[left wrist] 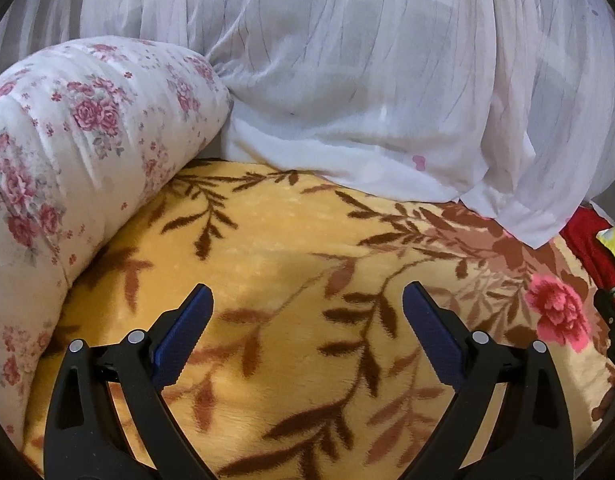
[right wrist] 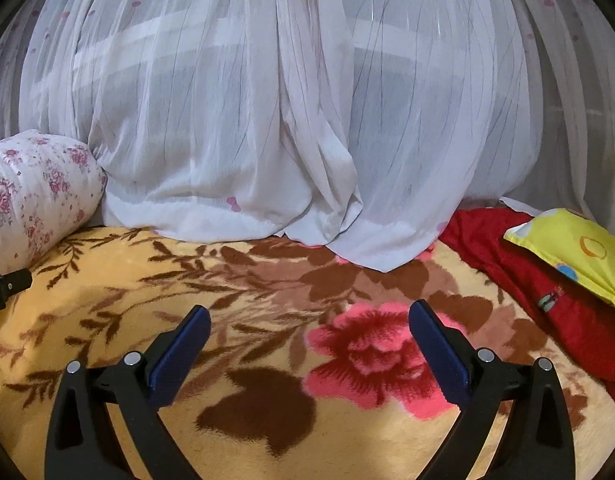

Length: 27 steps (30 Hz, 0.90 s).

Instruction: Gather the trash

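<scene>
The left gripper (left wrist: 307, 300) is spread wide, with nothing between its blue-padded fingers (left wrist: 183, 336). It hovers over a yellow blanket (left wrist: 267, 232) printed with brown leaf sprays and a pink flower (left wrist: 557, 312). The right gripper (right wrist: 309, 320) is likewise spread wide and empty, positioned above the pink flower on the same blanket.

A rolled floral quilt (left wrist: 79, 148) lies along the left edge of the blanket. A sheer white curtain (right wrist: 267, 120) hangs behind, and its hem rests on the far edge of the blanket. To the right, a red cloth (right wrist: 527, 276) lies on the blanket, and a yellow pillow (right wrist: 571, 248) rests on top of the red cloth.

No item of trash can be identified in either view, so its location cannot be told.
</scene>
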{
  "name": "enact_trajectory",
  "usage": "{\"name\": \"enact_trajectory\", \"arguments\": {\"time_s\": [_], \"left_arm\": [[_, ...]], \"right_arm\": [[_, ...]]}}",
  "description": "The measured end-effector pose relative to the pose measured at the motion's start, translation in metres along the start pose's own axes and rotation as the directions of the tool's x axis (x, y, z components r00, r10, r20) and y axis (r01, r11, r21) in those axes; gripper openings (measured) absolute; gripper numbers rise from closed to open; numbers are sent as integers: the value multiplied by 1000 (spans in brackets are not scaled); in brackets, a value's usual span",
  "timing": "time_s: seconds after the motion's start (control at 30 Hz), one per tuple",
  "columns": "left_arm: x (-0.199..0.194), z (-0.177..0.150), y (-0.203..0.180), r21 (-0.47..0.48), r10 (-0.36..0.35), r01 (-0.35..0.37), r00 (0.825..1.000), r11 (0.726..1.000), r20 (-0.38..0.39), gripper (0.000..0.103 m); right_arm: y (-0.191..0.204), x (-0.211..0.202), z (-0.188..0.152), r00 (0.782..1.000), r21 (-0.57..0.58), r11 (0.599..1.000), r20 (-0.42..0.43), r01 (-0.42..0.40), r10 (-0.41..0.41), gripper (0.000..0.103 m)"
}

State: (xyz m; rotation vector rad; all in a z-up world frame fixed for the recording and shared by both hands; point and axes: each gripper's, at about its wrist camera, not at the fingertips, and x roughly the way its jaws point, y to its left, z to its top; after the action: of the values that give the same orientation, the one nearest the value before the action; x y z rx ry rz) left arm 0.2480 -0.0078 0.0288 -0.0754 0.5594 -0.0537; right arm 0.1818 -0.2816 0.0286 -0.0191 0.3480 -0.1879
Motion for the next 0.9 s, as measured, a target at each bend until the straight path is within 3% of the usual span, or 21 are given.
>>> {"name": "enact_trajectory", "arguments": {"time_s": [0.3, 0.8, 0.9], "left_arm": [[5, -5, -8, 66, 27, -25, 999, 997, -19, 93], [6, -7, -8, 70, 27, -25, 999, 997, -22, 93], [7, -8, -8, 75, 55, -53, 998, 996, -22, 93]], "right_arm": [[4, 1, -4, 1000, -21, 1000, -17, -8, 8, 98], [7, 4, -6, 999, -33, 999, -34, -20, 19, 98], [7, 6, -7, 999, -39, 999, -41, -25, 24, 98]]}}
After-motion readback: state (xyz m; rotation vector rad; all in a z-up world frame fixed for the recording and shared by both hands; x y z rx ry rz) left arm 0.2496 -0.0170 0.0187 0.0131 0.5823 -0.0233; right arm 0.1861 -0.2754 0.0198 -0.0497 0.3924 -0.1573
